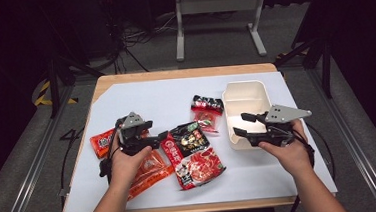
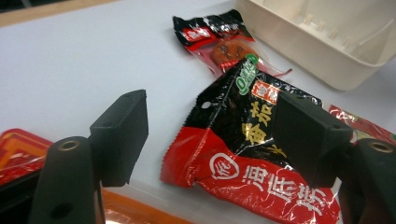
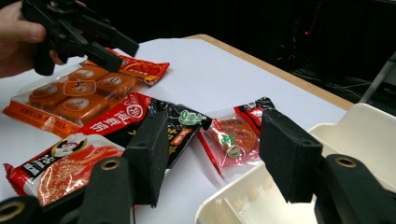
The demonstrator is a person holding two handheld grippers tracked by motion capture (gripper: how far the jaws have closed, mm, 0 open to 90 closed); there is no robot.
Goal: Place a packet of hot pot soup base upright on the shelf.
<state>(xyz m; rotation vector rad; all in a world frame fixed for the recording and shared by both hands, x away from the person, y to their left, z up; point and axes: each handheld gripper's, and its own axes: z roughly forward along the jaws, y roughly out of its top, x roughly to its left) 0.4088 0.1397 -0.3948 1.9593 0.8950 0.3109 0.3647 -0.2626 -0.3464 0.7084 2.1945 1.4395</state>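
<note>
You are holding the left gripper (image 1: pixel 159 136) over the left half of the desk (image 1: pixel 150 96), and its jaws are standing open with nothing gripped between them. It is pointing toward the big red and black packet (image 1: pixel 193 155), which is lying flat near the front edge of the desk, about in the middle; in the left gripper view the black top corner of this packet (image 2: pixel 243 140) is sitting between the two jaws, but the pads are not pressing it. Under your left hand (image 1: pixel 125 163) the orange tray pack (image 1: pixel 148 171) is lying toward the front-left corner, and a small red packet (image 1: pixel 102 142) is lying just beside it, closer to the left edge. Farther back, near the middle of the desk, the small packet with a black top (image 1: pixel 207 112) is lying just beside the left wall of the cream bin (image 1: pixel 247 89). This bin is standing on the right half of the desk. You are holding the right gripper (image 1: pixel 241 125) at the front-left corner of the bin, and its jaws are standing partly apart and holding nothing; in the right gripper view one jaw is over the bin rim (image 3: pixel 224 205).
</note>
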